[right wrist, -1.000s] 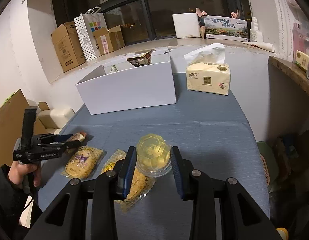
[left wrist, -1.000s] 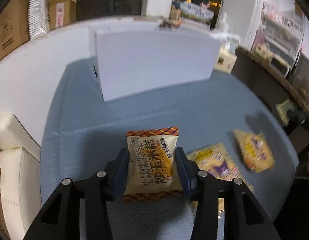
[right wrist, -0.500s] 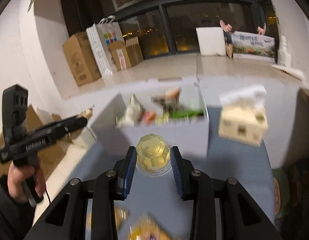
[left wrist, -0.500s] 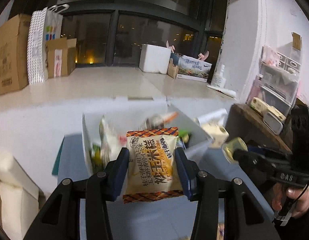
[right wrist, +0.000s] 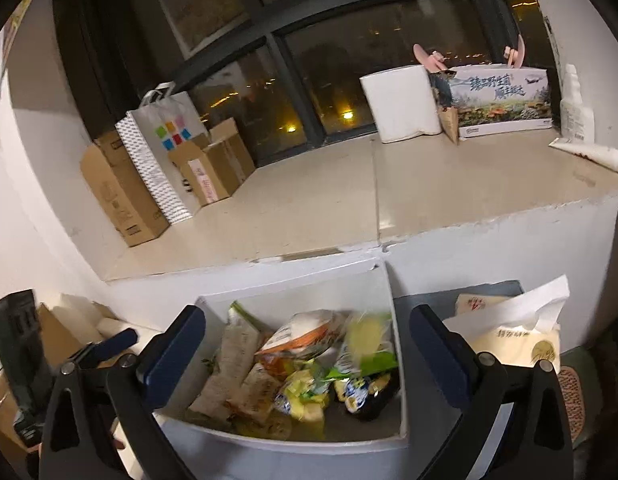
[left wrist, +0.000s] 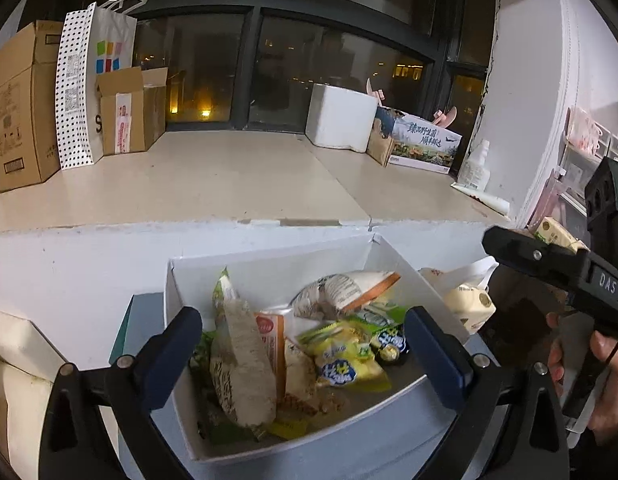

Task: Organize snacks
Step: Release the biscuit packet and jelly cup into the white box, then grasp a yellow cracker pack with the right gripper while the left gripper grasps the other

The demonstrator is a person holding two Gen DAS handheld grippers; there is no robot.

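A white open box (left wrist: 265,276) holds several snack packs. It also shows in the right wrist view (right wrist: 297,284). My left gripper (left wrist: 305,352) is open and empty above the box's near side. My right gripper (right wrist: 309,354) is open and empty above the box too. Inside lie a pale wrapped rice cake (left wrist: 243,364), yellow-green packets (left wrist: 341,360) and a white and orange bag (left wrist: 349,288). A blurred yellow object (right wrist: 367,334) is in the air above the packs in the right wrist view. The right gripper also shows at the right edge of the left wrist view (left wrist: 557,268).
A tissue pack (right wrist: 513,336) stands right of the box on the blue-grey tablecloth (right wrist: 493,288). Behind is a white ledge (left wrist: 189,184) with cardboard boxes (left wrist: 21,104), a dotted paper bag (left wrist: 89,84) and a white foam box (left wrist: 341,120). A beige seat (left wrist: 13,352) is at the left.
Both grippers moved over the box and opened. The rice cake pack left my left gripper and the jelly cup left my right gripper; both now lie or fall in the box.
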